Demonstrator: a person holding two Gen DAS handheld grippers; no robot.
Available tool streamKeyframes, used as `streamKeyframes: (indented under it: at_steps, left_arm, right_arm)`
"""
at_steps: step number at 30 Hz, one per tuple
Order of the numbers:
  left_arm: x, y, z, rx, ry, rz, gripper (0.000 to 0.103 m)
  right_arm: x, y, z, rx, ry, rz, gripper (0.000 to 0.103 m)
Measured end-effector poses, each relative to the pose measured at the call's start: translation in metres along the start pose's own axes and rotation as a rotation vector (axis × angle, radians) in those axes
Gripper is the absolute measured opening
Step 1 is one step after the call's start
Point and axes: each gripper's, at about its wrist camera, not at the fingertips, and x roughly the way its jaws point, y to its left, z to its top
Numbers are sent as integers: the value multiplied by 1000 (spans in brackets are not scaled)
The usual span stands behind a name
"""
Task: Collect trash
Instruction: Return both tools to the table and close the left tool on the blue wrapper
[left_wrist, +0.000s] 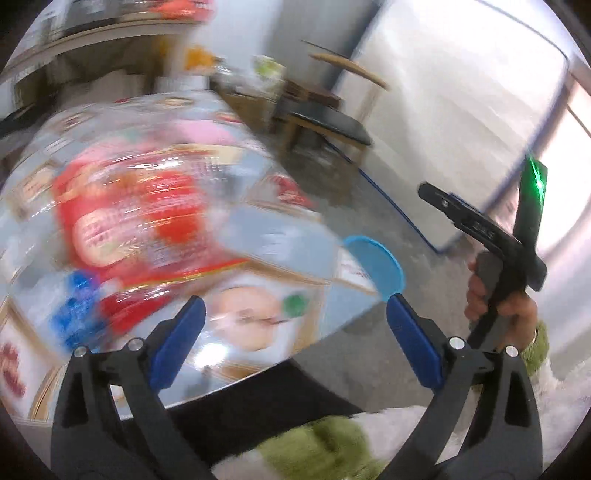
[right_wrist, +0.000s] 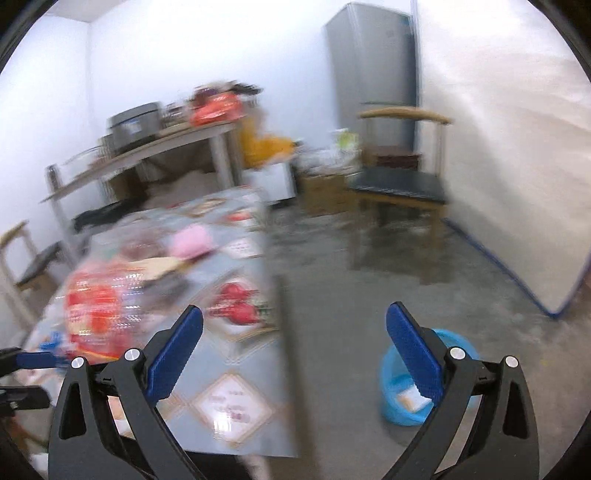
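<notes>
- Left claw (left_wrist: 295, 306) is held wide open, empty, over the table (left_wrist: 258, 229).
- Right claw (right_wrist: 294, 315) is likewise spread, empty, near a blue bin (right_wrist: 391, 402).

My blue trash bin (right_wrist: 400, 380) stands upright on the floor just right of the table, with a pale scrap inside. A red, shiny wrapper (right_wrist: 98, 314) lies blurred on the table's left side.
</notes>
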Motion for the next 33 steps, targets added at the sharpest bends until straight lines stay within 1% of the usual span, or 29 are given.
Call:
streamKeyframes:
  at_steps: [1, 2, 3, 5, 7, 8, 9, 10, 13, 14, 16, 20, 22, 26, 28, 30, 32, 33]
  left_arm:
    - [-6, 10, -3, -19, -10, 10, 95]
    - [-13, 25, -8, -51, -27, 28, 95]
    - [-18, 34, -13, -72, -38, 41, 95]
    - [-30, 57, -20, -119, -76, 69, 95]
    - [-44, 75, -28, -152, -131, 84, 95]
    - [-49, 79, -31, -155, -152, 99, 95]
    - [-55, 85, -34, -157, -173, 127, 95]
    - [-56, 92, -34, -155, -186, 171, 95]
    - [-52, 108, -35, -132, -191, 248, 95]
    - [-51, 112, -36, -125, -186, 258, 95]
    - [-44, 118, -37, -107, -173, 270, 95]
    - [-27, 124, -36, -68, -143, 261, 94]
    - [-17, 124, -35, -53, -127, 270, 94]
    - [-5, 124, -37, -35, -115, 273, 94]
    - [-2, 124, -36, -25, -114, 271, 94]
    - [-1, 122, -36, -19, -109, 271, 91]
    - [2, 123, -36, -21, -99, 269, 82]
    - [3, 125, -36, -30, -93, 268, 80]
  right_arm:
    - [7, 13, 1, 3, 30, 63, 97]
    - [13, 20, 2, 8, 54, 103, 97]
    - [23, 30, 3, 22, 92, 162, 97]
    - [34, 43, 0, 44, 138, 239, 97]
    - [49, 57, -3, 65, 190, 321, 97]
    - [56, 64, -5, 79, 217, 370, 97]
    - [62, 69, -7, 88, 237, 396, 97]
    - [70, 74, -8, 103, 271, 444, 97]
    - [94, 92, -14, 139, 346, 549, 96]
    - [101, 101, -16, 148, 367, 576, 96]
    - [116, 107, -20, 173, 415, 629, 96]
    - [144, 120, -23, 190, 480, 675, 96]
    - [157, 123, -25, 214, 509, 698, 93]
    - [173, 127, -26, 252, 536, 722, 87]
    - [179, 130, -26, 258, 541, 729, 87]
    - [183, 133, -26, 253, 544, 729, 85]
    - [187, 136, -27, 250, 549, 731, 83]
    - [188, 136, -27, 249, 552, 733, 81]
